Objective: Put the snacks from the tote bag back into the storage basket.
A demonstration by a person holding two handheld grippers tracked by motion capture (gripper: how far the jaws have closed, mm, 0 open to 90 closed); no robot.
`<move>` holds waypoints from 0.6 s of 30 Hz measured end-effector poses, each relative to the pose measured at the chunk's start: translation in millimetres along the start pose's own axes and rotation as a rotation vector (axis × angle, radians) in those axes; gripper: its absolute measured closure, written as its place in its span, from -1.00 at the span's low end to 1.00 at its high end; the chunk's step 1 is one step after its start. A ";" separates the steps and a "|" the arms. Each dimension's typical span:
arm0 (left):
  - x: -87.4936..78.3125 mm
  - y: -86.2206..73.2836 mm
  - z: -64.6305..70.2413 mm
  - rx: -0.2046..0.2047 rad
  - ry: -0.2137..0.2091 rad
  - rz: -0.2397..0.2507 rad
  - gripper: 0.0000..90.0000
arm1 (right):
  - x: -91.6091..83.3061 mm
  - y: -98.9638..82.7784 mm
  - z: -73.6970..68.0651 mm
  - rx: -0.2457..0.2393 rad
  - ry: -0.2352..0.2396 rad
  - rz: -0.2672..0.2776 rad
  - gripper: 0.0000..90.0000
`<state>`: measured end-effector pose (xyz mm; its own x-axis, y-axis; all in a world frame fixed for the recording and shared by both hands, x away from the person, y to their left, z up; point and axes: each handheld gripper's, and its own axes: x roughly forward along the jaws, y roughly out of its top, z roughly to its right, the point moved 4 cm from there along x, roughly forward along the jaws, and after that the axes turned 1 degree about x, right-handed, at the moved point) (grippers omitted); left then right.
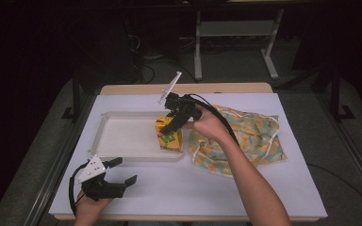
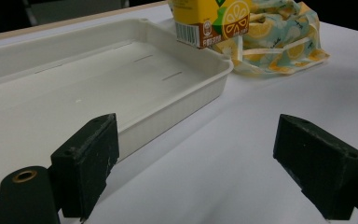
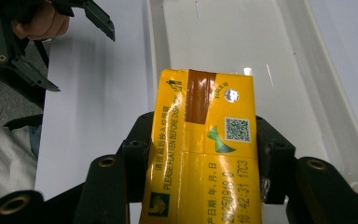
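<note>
- High view: at frame centre, the right gripper clamps a juice carton at the right end of the white tray; whether it is set down cannot be told.
- Left gripper view: the left gripper gapes empty, low in frame.
- Right gripper view: jaws pinch the carton's sides; release remains.

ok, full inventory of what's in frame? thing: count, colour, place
juice carton: 1, yellow with green and brown print, held over the tray's right end
tray: 1, white, shallow, left-centre of the table
cloth bag: 1, pale with orange and teal print, crumpled right of the tray
table: 1, white top with a wood edge
table legs: white, on the floor behind
left tongs: black, jaws open, near the front edge by the tray
right tongs: black, shut on the juice carton
forearm: 1, reaching from the bottom right
</note>
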<state>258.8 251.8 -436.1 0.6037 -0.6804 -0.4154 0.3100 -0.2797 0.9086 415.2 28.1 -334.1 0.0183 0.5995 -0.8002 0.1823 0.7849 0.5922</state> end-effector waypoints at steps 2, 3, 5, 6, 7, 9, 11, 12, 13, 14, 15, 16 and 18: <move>0.0 0.0 0.0 0.001 0.000 -0.001 -0.69 | 2.4 0.8 -0.1 -0.004 0.003 -0.002 0.09; 0.0 0.0 0.0 0.003 0.000 -0.001 -0.69 | 3.7 1.2 -0.2 -0.007 0.005 0.001 0.09; 0.0 0.1 0.1 0.005 0.000 -0.002 -0.69 | 5.6 1.7 -0.1 -0.010 0.010 -0.002 0.09; -0.1 0.1 0.1 0.005 0.000 -0.002 -0.69 | 6.3 2.1 -0.5 -0.006 0.011 -0.004 0.09; -0.1 0.1 0.1 0.006 0.000 -0.003 -0.69 | 6.8 2.4 -0.6 -0.006 0.008 -0.009 0.09; -0.1 0.2 0.2 0.005 0.000 -0.002 -0.69 | 8.6 3.3 -0.5 -0.009 0.008 -0.007 0.09; 0.0 0.0 0.9 -0.003 -0.001 -0.002 -0.69 | 10.1 3.8 0.3 -0.012 0.008 -0.007 0.09; 0.0 0.1 0.9 -0.002 0.000 -0.002 -0.69 | 11.1 4.0 0.6 -0.010 0.010 -0.008 0.09; 0.0 0.1 0.9 -0.002 0.000 -0.002 -0.69 | 11.7 4.1 0.8 -0.006 0.009 -0.012 0.09; 0.0 0.1 0.8 -0.002 -0.001 -0.002 -0.69 | 13.0 4.3 1.5 -0.009 0.010 -0.009 0.09; 0.1 0.0 0.7 -0.001 -0.001 -0.003 -0.69 | 13.9 4.4 2.0 -0.009 0.010 -0.013 0.09; 0.1 0.0 0.6 -0.002 -0.002 -0.004 -0.69 | 14.9 4.5 2.0 -0.002 0.010 -0.017 0.09; 0.2 -0.1 0.6 -0.002 -0.003 -0.005 -0.69 | 16.9 4.6 2.4 -0.003 0.009 -0.020 0.09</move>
<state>258.3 251.3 -436.3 0.6000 -0.6811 -0.4196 0.3147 -0.2812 0.9066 418.6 41.5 -345.0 0.0055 0.5848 -0.8112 0.1798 0.7974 0.5761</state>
